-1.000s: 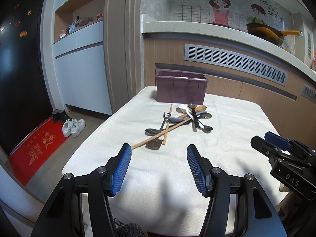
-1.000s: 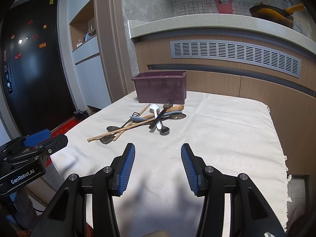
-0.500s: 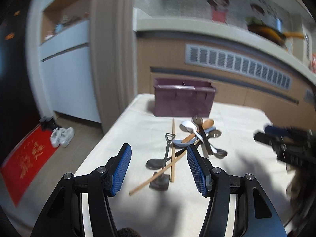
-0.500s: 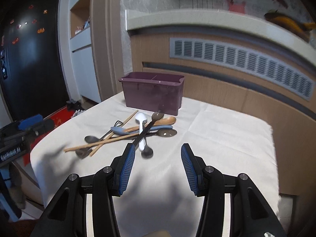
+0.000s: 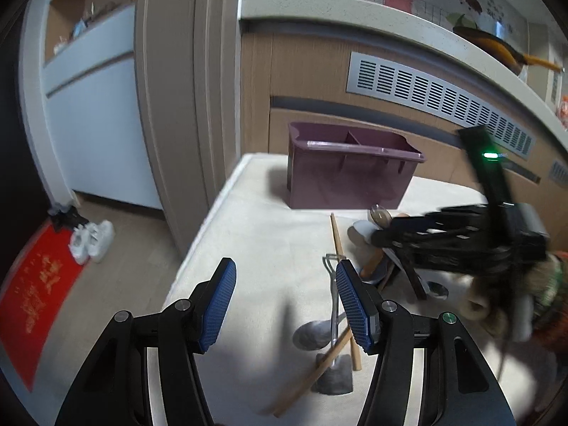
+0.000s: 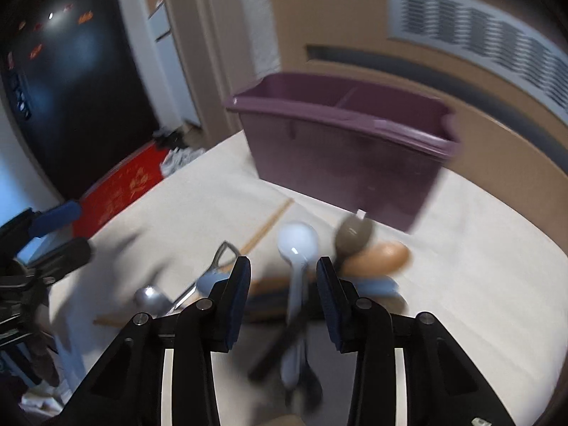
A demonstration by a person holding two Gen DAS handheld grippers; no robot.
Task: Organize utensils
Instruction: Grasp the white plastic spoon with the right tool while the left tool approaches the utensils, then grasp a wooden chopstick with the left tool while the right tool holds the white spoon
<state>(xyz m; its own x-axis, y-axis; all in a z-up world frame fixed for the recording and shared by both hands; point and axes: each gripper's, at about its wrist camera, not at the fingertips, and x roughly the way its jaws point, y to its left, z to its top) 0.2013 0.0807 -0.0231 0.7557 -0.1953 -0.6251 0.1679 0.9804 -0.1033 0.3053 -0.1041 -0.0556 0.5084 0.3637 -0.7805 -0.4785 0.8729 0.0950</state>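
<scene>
Closing right gripper point(image 6: 283, 282) jaws straddle the white spoon point(image 6: 297, 245), untouched.

Caddy point(image 5: 349, 181): purple. Cloth point(image 5: 269, 234) beneath it: cream, plain. Spoon point(image 6: 297, 245) before the caddy: white; beside it a brown wooden spoon point(image 6: 378, 256) and, apparently, a pale blue one point(image 6: 376, 287), blurred. Gripper pads point(image 5: 218, 305): blue, crosshatched. Mat point(image 5: 32, 305) left of the cloth: red, gold print.

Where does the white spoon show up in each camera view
Left wrist: the white spoon sits right of centre, mostly hidden behind the right gripper.
Right wrist: its bowl lies at centre, above the closing jaws, handle running between them.
Shared landmark: the purple bin, just behind the pile.
</scene>
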